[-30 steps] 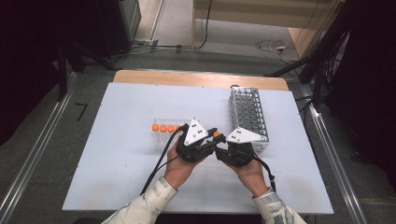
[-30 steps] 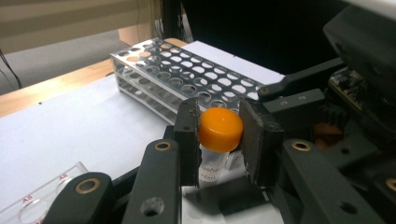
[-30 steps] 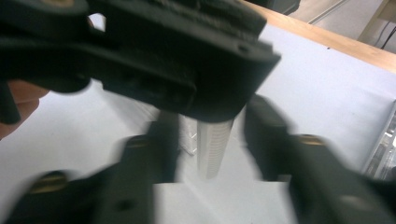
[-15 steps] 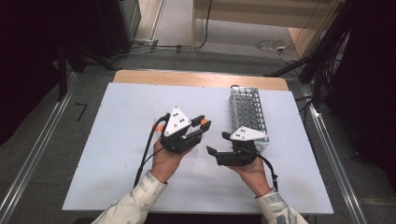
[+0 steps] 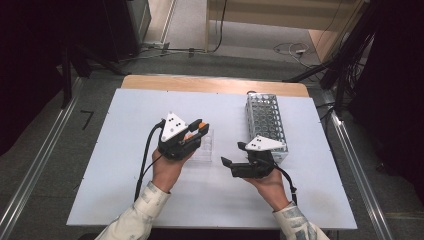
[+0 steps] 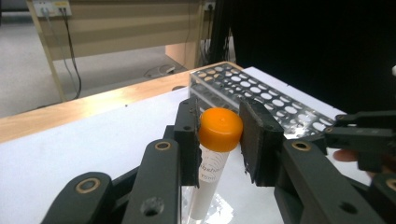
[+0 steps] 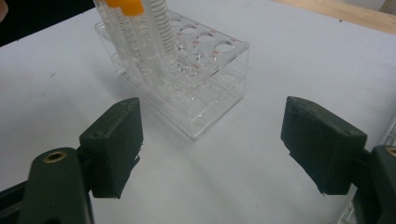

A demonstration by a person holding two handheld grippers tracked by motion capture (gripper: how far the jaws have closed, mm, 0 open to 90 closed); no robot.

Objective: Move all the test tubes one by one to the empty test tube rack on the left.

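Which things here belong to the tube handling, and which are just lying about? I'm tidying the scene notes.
In the job:
- left hand-held gripper, shut on the orange-capped tube
- clear rack with more tubes
- metal perforated rack, probably the destination
- right hand-held gripper, open, empty

Lying about:
- floor cables
- white tabletop, just the support

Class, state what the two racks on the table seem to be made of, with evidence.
Small rack: clear, glossy plastic, probably acrylic; the table shows through it. Tall rack: apparently metal, silvery-grey perforated sheet with rows of round holes.
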